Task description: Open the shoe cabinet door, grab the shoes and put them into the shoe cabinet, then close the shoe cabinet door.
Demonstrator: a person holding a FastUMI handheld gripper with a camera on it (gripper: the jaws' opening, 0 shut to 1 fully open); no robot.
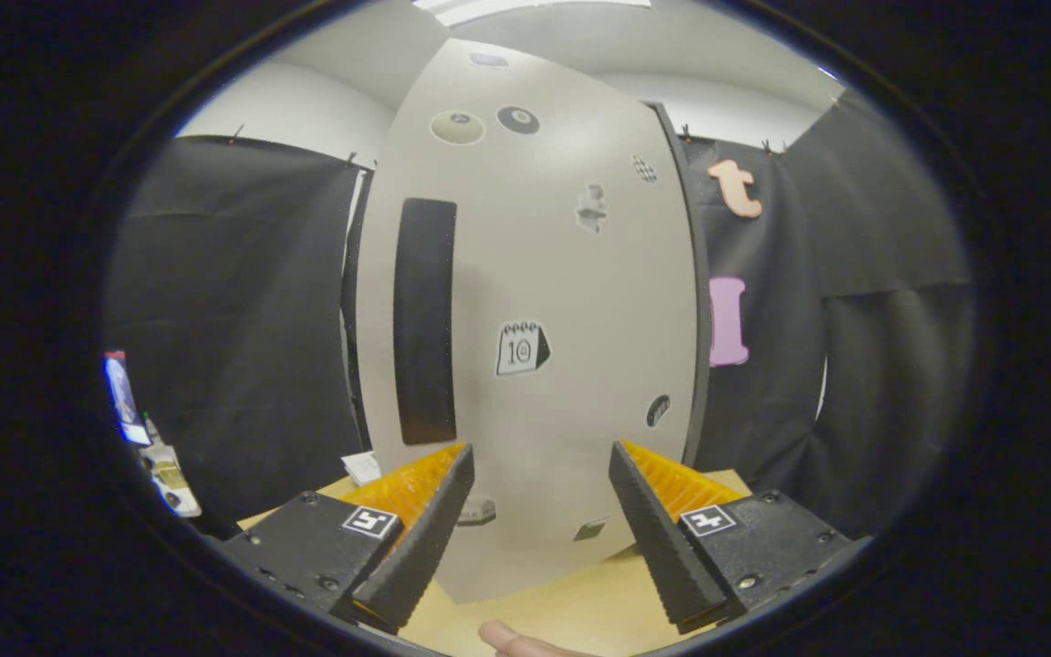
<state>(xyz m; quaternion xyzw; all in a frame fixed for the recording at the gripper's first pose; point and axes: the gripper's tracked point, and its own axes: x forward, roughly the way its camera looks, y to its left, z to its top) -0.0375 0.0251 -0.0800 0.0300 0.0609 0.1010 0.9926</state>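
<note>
Fingers of the gripper [541, 474] stood well apart with nothing held between them, both pointing at the shoe cabinet door [562, 274]; that door, a pale flat panel, rose upright just beyond the fingertips and filled the space between and above them; it appeared closed, though the fisheye bend made the seam hard to judge. A tall dark handle [425, 319] ran vertically along the door's left part, sitting above the left finger [416, 525] and well clear of it; the right finger [662, 529] lay toward the door's right edge, not touching the panel. Several small stickers [521, 349] were scattered over the door's face, one near the middle, two round ones near the top, a few lower down near the fingertips; their detail was too small to tell. The cabinet stood on a light wooden table [580, 602], whose bare top showed between the fingers; a fingertip of a person's hand [512, 641] showed at the near edge of that surface, below the gap between the fingers. Black cloth [243, 301] hung on both sides of the cabinet; a small white card [363, 467] lay on the table by the cabinet's lower left corner, just beyond the left finger.
</note>
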